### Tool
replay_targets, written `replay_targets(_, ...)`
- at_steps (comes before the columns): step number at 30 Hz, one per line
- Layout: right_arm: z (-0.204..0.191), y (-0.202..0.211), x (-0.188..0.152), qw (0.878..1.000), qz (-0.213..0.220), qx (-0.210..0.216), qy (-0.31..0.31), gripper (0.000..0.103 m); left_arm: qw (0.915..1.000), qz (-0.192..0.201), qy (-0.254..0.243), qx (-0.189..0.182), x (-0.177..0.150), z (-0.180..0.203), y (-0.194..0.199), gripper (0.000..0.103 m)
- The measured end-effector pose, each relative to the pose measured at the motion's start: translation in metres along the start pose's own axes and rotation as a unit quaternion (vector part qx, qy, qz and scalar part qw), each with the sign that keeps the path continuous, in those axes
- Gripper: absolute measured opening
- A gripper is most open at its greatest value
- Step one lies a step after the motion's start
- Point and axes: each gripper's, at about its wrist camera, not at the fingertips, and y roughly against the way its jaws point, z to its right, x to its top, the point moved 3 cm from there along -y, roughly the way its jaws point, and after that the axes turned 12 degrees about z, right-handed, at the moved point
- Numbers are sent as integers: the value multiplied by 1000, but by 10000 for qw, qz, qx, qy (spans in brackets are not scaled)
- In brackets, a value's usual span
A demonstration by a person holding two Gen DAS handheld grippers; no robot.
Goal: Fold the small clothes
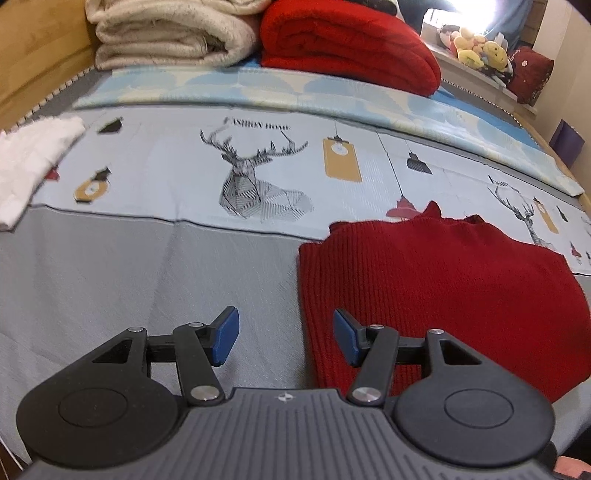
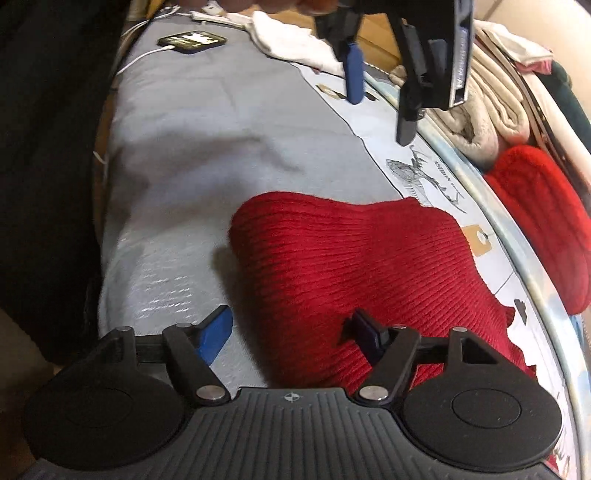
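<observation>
A dark red ribbed knit garment (image 1: 443, 288) lies folded on the grey bedsheet (image 1: 110, 277). In the left wrist view my left gripper (image 1: 286, 338) hovers open at the garment's left edge: the right blue pad is over the knit, the left pad over bare sheet. In the right wrist view the same red garment (image 2: 351, 266) fills the middle. My right gripper (image 2: 290, 338) stands open over its near end, one pad above the sheet and one above the knit, neither pressing on it. The left gripper (image 2: 380, 114) hangs open above the garment's far side.
A white folded cloth (image 1: 33, 162) lies at the sheet's far left. A beige blanket (image 1: 166, 33) and a red blanket (image 1: 351, 48) are stacked at the head of the bed, with plush toys (image 1: 476, 48) beyond. A phone (image 2: 192, 38) on a cable rests near the bed's edge.
</observation>
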Motion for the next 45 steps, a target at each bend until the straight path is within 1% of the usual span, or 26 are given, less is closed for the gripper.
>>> replay_targets(1,2,-2,0,10000,-6,-30,-10,60,9999,-78,78,-58,-1,0,-3,63)
replay_targets(2,3,-3,1,10000,-5,-37,-30,58,9996,-178,174,-123,-2,0,-6,65)
replay_targets(3,5,-4,0,10000,12,-10,-59,52,9989,-304,295,-213,-3,-2,-11,71)
replay_targets(4,6,-4,1,10000,34,33,-88,44,9978,-430,410,-305,-5,-2,-15,76)
replay_targets(5,7,-3,2,9999,68,65,-104,39,9960,-585,539,-413,-7,-2,-20,78)
replay_targets(7,11,3,5,9998,158,42,-124,23,9907,-950,761,-611,-14,-2,-32,84)
replay_targets(9,19,12,11,9993,281,-10,-255,19,9848,-1274,909,-753,-19,-1,-43,85)
replay_targets(11,29,22,17,9981,415,-76,-456,17,9761,-1583,1136,-967,-24,1,-54,87)
replay_targets(13,39,33,21,9966,540,-150,-605,17,9668,-1787,1401,-1173,-27,2,-63,87)
replay_targets(15,45,42,22,9953,643,-192,-702,17,9583,-1893,1683,-1320,-28,2,-71,87)
replay_targets(17,48,50,20,9943,715,-220,-759,17,9522,-1924,1934,-1372,-28,1,-80,87)
replay_targets(19,51,56,18,9936,780,-233,-785,17,9484,-1962,2054,-1409,-27,3,-88,87)
replay_targets(21,52,61,15,9930,824,-220,-813,16,9458,-2040,2074,-1447,-29,8,-97,86)
replay_targets(26,57,67,12,9918,870,-149,-926,16,9398,-2108,2080,-1707,-37,19,-113,84)
replay_targets(27,57,66,12,9920,853,-124,-926,16,9382,-2112,2127,-1728,-37,19,-115,80)
replay_targets(28,56,65,12,9923,836,-100,-909,16,9358,-2123,2190,-1767,-38,20,-117,74)
replay_targets(29,55,64,11,9927,820,-73,-886,16,9339,-2108,2233,-1833,-37,21,-119,71)
replay_targets(31,51,62,11,9934,793,-23,-834,16,9331,-2046,2199,-1975,-34,25,-119,58)
replay_targets(32,49,61,11,9936,780,-4,-815,16,9364,-2024,2096,-1957,-34,28,-119,54)
replay_targets(33,48,60,11,9938,766,10,-811,16,9390,-2031,1990,-1937,-34,30,-119,45)
replay_targets(34,48,59,12,9938,747,19,-819,16,9392,-2032,1958,-1955,-34,30,-120,38)
replay_targets(36,49,58,13,9935,737,58,-860,16,9387,-1994,1973,-2005,-31,27,-118,31)
replay_targets(41,48,55,18,9925,816,199,-885,16,9461,-1721,1777,-2090,-14,24,-98,27)
replay_targets(45,50,64,31,9865,1109,329,-1159,17,9548,-1441,1743,-1928,-2,10,-69,27)
